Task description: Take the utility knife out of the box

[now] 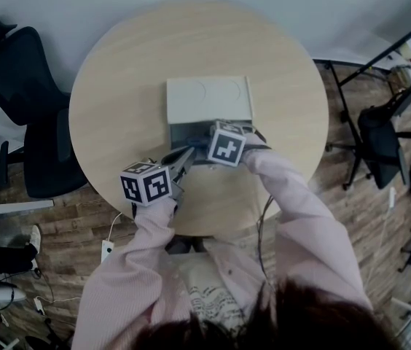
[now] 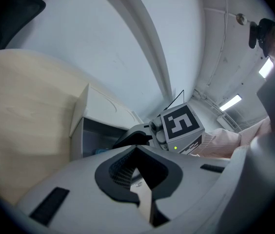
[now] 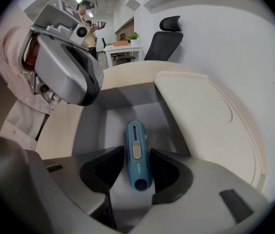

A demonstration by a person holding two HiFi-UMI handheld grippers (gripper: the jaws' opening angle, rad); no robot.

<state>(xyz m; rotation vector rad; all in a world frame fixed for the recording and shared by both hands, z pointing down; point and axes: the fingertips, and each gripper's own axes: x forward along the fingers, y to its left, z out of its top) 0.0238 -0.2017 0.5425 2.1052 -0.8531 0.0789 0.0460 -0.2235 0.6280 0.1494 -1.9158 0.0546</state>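
While our left hand-held gripper (image 2: pixel 138 191) pinches what looks like the near rim of the box (image 2: pixel 79 113), our right hand-held gripper (image 3: pixel 130 174) hangs spread wide and empty just over the utility knife (image 3: pixel 136 152). It lies flat on the box floor between the jaws, long axis crossing their closing line, so we judge a straight drop is all that's needed

You can read no text here: the knife (image 3: pixel 137 155) bears print at six o'clock of its slider, too small to read, and the cubes (image 1: pixel 226 144) carry only square markers.

Overhead and close-ups, all on box (image 1: pixel 209 100)
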